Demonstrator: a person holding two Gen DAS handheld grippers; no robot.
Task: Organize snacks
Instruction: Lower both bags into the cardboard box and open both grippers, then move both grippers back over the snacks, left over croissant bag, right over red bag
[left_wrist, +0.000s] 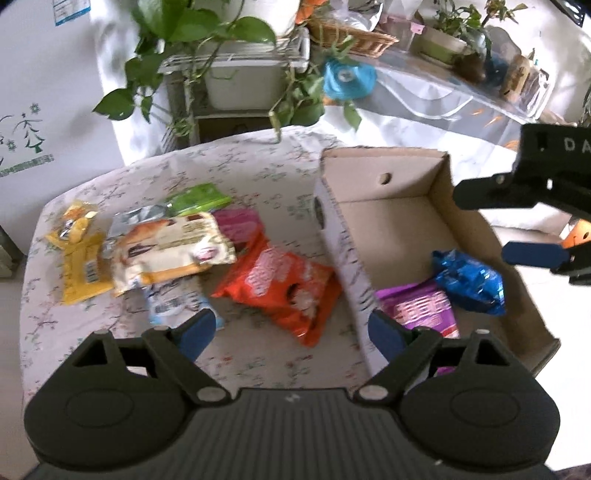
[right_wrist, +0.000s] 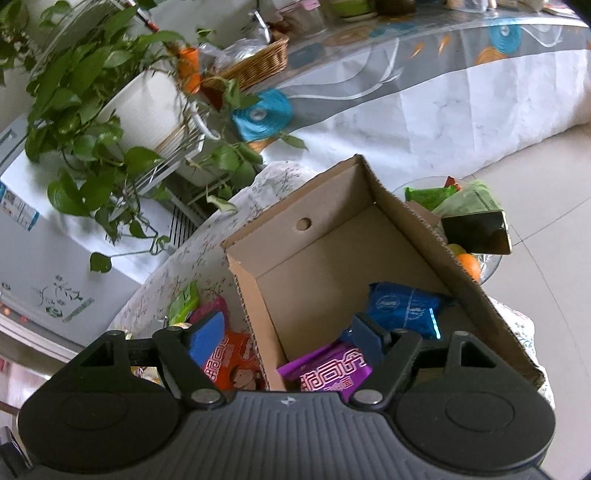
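Sorting the loose packets into the cardboard box (left_wrist: 388, 221) goes best one packet at a time, and both claws are free for it: the left claw (left_wrist: 291, 328) stands wide open with nothing between its blue pads, poised over the orange packet (left_wrist: 280, 284), and the right claw (right_wrist: 288, 336) hangs open and empty over the near end of the box. The box sits at the right side of the desk (left_wrist: 258, 162), already holding a purple packet (left_wrist: 417, 306) and a blue packet (left_wrist: 469, 277) at its near end, while the far half is bare. The orange packet lies just beside the box's left wall, so it looks like the natural next pick: come down squarely, close on its middle and not on a crimped end, and lift clear of the wall before crossing. The cream packet (left_wrist: 166, 247), yellow packet (left_wrist: 79, 258), green packet (left_wrist: 199, 197) and pink packet (left_wrist: 236, 223) overlap towards the left edge; taking the top one first should keep the others from dragging.
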